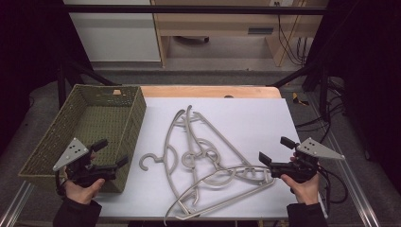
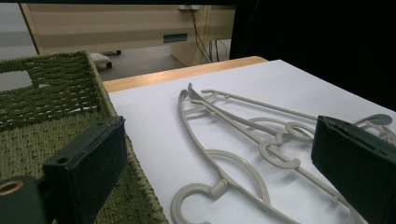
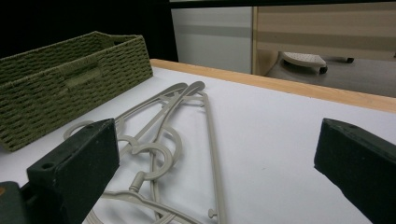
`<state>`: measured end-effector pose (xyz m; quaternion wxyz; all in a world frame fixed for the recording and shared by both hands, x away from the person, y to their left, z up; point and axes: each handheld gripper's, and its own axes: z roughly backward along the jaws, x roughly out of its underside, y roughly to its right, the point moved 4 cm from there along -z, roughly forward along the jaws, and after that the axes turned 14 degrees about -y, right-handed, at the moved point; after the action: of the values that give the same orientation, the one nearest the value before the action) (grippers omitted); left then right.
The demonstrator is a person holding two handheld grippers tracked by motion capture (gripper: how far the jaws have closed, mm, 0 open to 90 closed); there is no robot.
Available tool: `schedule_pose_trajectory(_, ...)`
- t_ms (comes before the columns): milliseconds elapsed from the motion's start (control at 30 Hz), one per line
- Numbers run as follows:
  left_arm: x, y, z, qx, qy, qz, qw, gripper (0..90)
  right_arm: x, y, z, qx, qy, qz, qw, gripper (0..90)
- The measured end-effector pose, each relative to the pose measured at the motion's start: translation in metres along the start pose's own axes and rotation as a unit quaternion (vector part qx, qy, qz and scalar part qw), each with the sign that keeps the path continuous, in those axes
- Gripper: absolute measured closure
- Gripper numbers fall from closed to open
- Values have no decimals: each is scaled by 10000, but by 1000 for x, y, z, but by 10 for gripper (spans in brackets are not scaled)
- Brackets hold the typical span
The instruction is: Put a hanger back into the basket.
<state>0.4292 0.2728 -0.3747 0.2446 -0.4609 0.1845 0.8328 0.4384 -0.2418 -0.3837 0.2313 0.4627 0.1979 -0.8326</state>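
While held low at the table's near corners, left gripper (image 1: 109, 153) and right gripper (image 1: 275, 150): jaws spread wide, nothing between them. Beige plastic hangers (image 1: 203, 156), tangled in a pile on the white sheet (image 1: 250, 118), between both grippers. Green woven basket (image 1: 130, 118) just beside, left.

Dim, soft overhead light; dark edges, slightly grainy pictures.

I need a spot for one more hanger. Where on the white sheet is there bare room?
The far right part of the white sheet is bare, between the hangers and the sheet's right edge. A narrower strip runs along the basket, far of the hook. The basket floor is bare too. The middle and near side are crowded with overlapping hangers.
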Motion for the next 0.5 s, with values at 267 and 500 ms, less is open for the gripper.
schedule_pose_trajectory(267,-1,5,-1,11,-2,-22,10000,38,0,-1,0,-25,-2,-15,10000,3)
schedule_pose_trajectory(500,-6,23,-3,136,-84,-247,9996,41,-1,-4,0,-77,-66,41,9999,5)
